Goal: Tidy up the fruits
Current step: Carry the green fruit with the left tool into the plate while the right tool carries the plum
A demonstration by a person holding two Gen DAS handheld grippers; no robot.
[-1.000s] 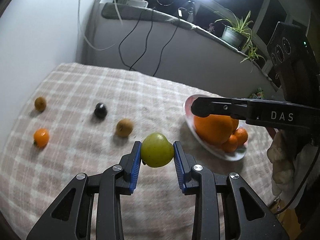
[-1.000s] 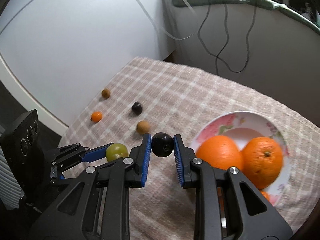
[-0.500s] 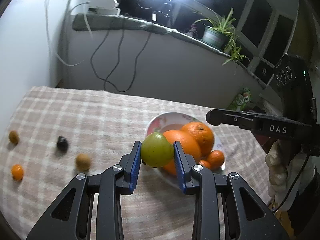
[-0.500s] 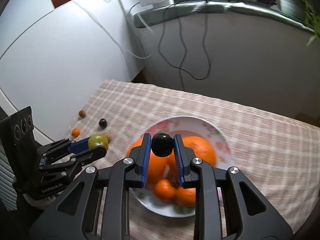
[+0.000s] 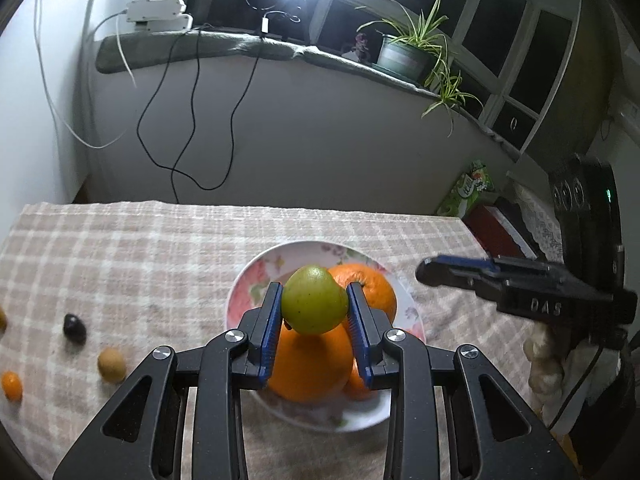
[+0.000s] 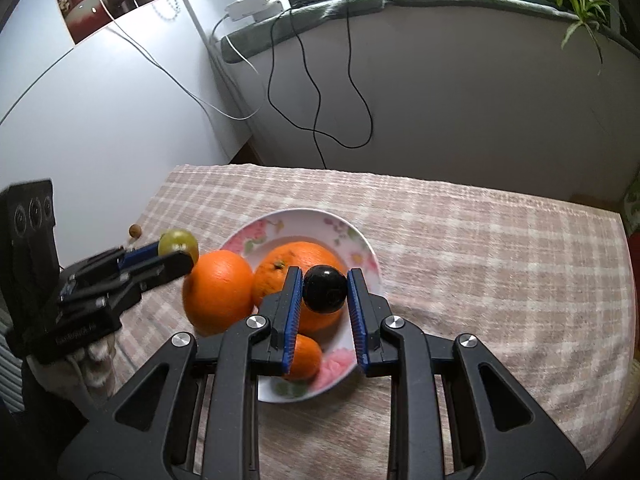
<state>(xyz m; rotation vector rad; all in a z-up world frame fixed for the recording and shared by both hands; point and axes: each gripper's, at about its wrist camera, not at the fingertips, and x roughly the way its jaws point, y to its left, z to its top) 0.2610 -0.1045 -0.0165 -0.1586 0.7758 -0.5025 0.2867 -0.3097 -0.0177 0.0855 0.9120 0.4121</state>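
Your left gripper [image 5: 315, 306] is clamped on a round yellow-green fruit [image 5: 314, 299], its blue pads pressing both sides, and it hangs over the white floral-rimmed plate [image 5: 244, 292]. Your right gripper [image 6: 325, 292] grips a small glossy black round fruit [image 6: 325, 289] the same way, above that plate from its other side.

On the plate lie two large oranges, one at the near left edge [image 6: 218, 292] and one further in [image 6: 298, 276], with a small tangerine [image 6: 304, 356] toward the near rim.

The plate stands on a beige checked tablecloth [image 5: 140, 256]. Well to the left on the cloth sit a dark oval fruit [image 5: 75, 328], a small brown round fruit [image 5: 111, 364] and a small orange fruit [image 5: 11, 385], all apart from one another.

Behind the table, black cables [image 5: 188, 112] hang down a pale wall from a grey sill with a potted spider plant [image 5: 408, 52].
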